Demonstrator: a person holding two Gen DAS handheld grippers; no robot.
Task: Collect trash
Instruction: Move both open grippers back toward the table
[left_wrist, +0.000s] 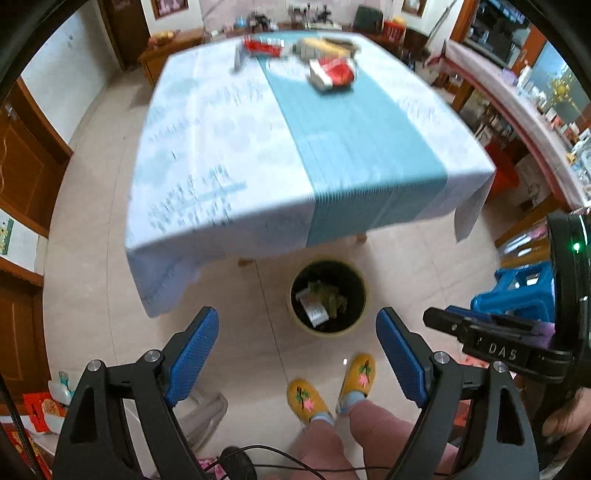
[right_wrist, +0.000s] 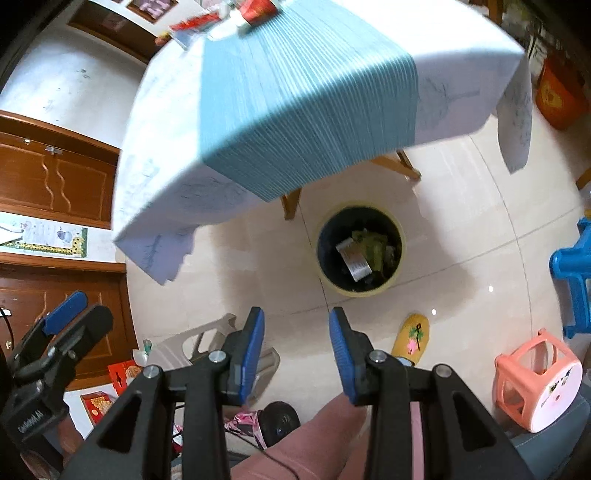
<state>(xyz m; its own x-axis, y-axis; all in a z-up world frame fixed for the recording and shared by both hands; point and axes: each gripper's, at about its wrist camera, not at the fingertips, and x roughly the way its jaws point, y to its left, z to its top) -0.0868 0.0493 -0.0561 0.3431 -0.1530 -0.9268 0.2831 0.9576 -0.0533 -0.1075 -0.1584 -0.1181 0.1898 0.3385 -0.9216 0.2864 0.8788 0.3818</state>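
Yellow-rimmed trash bin (left_wrist: 328, 302) is sitting on the floor at lower center of frame, just past the surface (left_wrist: 221, 155) edge, holding a white wrapper (left_wrist: 314, 312) and greenish scraps (left_wrist: 332, 295). Red-white boxes (left_wrist: 332, 74) are lying at the surface's far end, upper center. Left gripper (left_wrist: 295, 354) and right gripper (right_wrist: 296, 354) are hovering with fingers apart, gripping nothing.

This is a lived-in home, a dining or family room. A cloth-covered table (left_wrist: 229, 155) with a blue runner stands on pale floor tiles (right_wrist: 461, 258), with wooden cabinet doors (right_wrist: 55, 181) along the wall and framed pictures above. Small plastic stools (right_wrist: 539, 380) sit about, a cluttered sideboard (left_wrist: 517, 110) lines one side, and the person wears embroidered yellow slippers (left_wrist: 308, 400).
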